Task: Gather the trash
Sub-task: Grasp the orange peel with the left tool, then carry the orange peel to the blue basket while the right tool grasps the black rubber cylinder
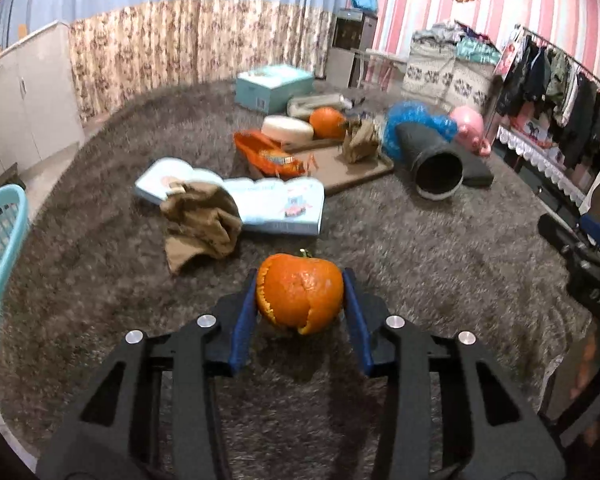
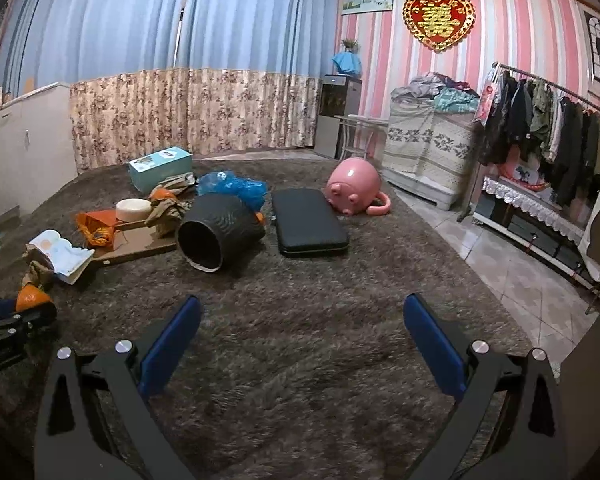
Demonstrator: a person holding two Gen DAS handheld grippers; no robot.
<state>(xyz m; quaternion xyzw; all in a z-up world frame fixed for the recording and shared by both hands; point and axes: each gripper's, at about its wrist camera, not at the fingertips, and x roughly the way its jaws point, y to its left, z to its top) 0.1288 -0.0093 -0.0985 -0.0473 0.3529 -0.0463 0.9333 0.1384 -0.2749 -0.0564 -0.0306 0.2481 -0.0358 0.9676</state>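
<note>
My left gripper (image 1: 300, 284) is shut on a hollow orange peel (image 1: 300, 294) and holds it just above the grey shag carpet (image 1: 420, 260); the peel also shows at the left edge of the right wrist view (image 2: 30, 296). My right gripper (image 2: 300, 312) is open and empty over bare carpet. A black bin (image 2: 218, 232) lies on its side with a blue plastic bag (image 2: 236, 186) behind it. Crumpled brown paper (image 1: 200, 220) lies by an open book (image 1: 276, 204). More brown paper (image 1: 358, 140), an orange wrapper (image 1: 268, 156) and a second orange peel (image 1: 327, 122) sit around a brown tray (image 1: 352, 168).
A teal basket (image 1: 0, 256) stands at the far left. A black flat case (image 2: 306, 222) and a pink pig-shaped potty (image 2: 354, 186) lie right of the bin. A teal box (image 1: 274, 86) and a round white tin (image 1: 287, 128) lie behind. A clothes rack (image 2: 548, 136) lines the right wall.
</note>
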